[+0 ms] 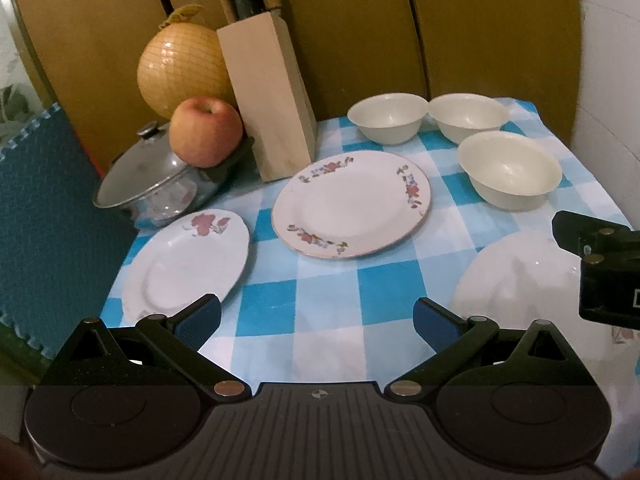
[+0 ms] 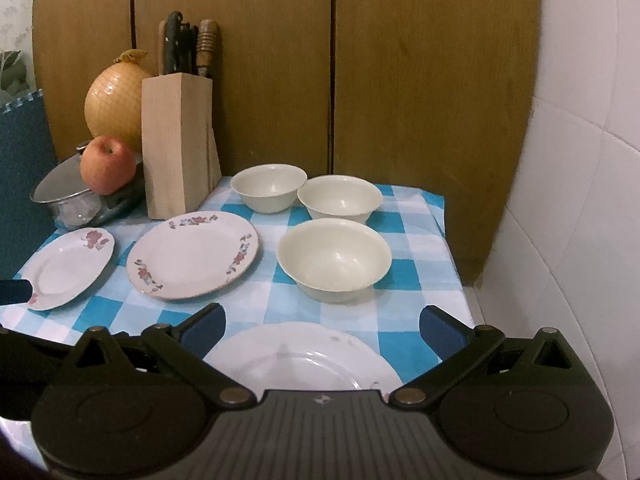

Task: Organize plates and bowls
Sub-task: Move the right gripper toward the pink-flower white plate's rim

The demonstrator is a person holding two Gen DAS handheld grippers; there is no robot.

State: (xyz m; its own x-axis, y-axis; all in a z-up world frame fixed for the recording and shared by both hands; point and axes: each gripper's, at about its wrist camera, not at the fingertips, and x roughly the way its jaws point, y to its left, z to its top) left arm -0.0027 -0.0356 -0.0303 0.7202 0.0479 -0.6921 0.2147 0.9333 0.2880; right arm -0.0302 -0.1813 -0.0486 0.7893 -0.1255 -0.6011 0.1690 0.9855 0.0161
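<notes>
Three plates lie on the blue checked cloth (image 1: 320, 300): a small flowered plate (image 1: 188, 260) at the left, a large flowered plate (image 1: 352, 204) in the middle, and a white plate (image 1: 516, 276) at the right front, which also shows in the right wrist view (image 2: 296, 360). Three cream bowls (image 2: 334, 258) (image 2: 340, 198) (image 2: 269, 186) stand apart at the back right. My left gripper (image 1: 316, 320) is open and empty above the cloth, between the small plate and the white plate. My right gripper (image 2: 322, 328) is open and empty above the near white plate.
A wooden knife block (image 1: 268, 96) stands at the back. Left of it are a netted pomelo (image 1: 180, 68), an apple (image 1: 206, 132) and a lidded steel pot (image 1: 152, 184). A teal foam mat (image 1: 44, 220) borders the left. A white tiled wall (image 2: 580, 200) is at the right.
</notes>
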